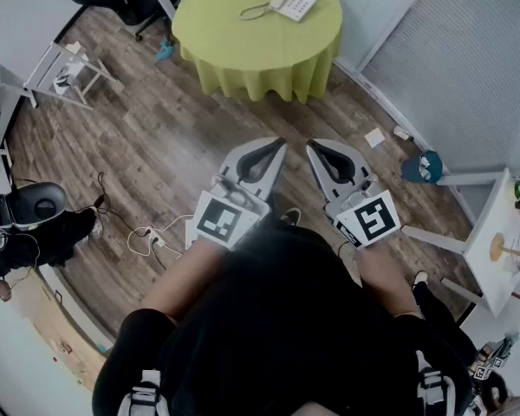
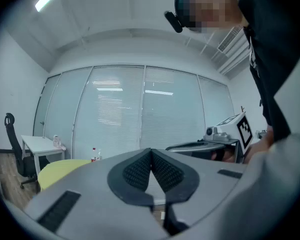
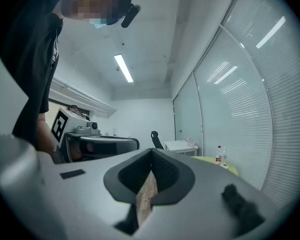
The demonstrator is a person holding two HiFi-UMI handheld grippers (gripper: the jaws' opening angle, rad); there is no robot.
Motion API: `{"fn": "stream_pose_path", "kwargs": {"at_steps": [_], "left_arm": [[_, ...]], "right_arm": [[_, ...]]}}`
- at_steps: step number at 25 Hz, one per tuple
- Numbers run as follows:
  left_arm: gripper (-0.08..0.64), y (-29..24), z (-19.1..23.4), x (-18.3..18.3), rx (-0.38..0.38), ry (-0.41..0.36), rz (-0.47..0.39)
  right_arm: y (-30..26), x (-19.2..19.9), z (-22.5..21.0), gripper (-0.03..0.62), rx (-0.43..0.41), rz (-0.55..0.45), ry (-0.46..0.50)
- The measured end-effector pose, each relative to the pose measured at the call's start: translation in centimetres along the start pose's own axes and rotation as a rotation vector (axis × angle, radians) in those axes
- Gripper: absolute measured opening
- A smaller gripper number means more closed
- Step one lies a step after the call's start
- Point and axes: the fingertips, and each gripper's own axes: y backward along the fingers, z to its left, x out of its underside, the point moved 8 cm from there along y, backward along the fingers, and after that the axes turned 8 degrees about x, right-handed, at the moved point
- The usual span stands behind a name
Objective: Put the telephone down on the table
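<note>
Both pairs of fingers [image 2: 137, 173] pressed together, nothing between: left gripper [image 1: 276, 148], right gripper [image 1: 315, 150] — telephone [image 1: 295, 1] far ahead on worktop [image 1: 243, 50].

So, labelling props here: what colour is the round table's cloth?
Yellow-green tablecloth, clearest in the head view.

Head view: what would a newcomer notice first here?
The round table in a lime-green cloth stands at the top, with a white telephone near its far edge. Below it, the grey left gripper and right gripper point side by side over the wood floor, both shut and empty.
</note>
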Motion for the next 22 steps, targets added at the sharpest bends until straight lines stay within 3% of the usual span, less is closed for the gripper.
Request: {"fn": "stream_pose_path", "kwargs": {"at_steps": [11, 22], "left_arm": [[0.014, 0.6, 0.1, 0.2, -0.006, 0.024, 0.022], [0.014, -0.2, 4.9, 0.1, 0.072, 0.037, 0.031]], "right_arm": [[-0.4, 0.2, 0.4, 0.018, -0.012, 0.013, -0.039], [-4.3, -0.6, 0.2, 0.018, 0.046, 0.022, -0.044]]}}
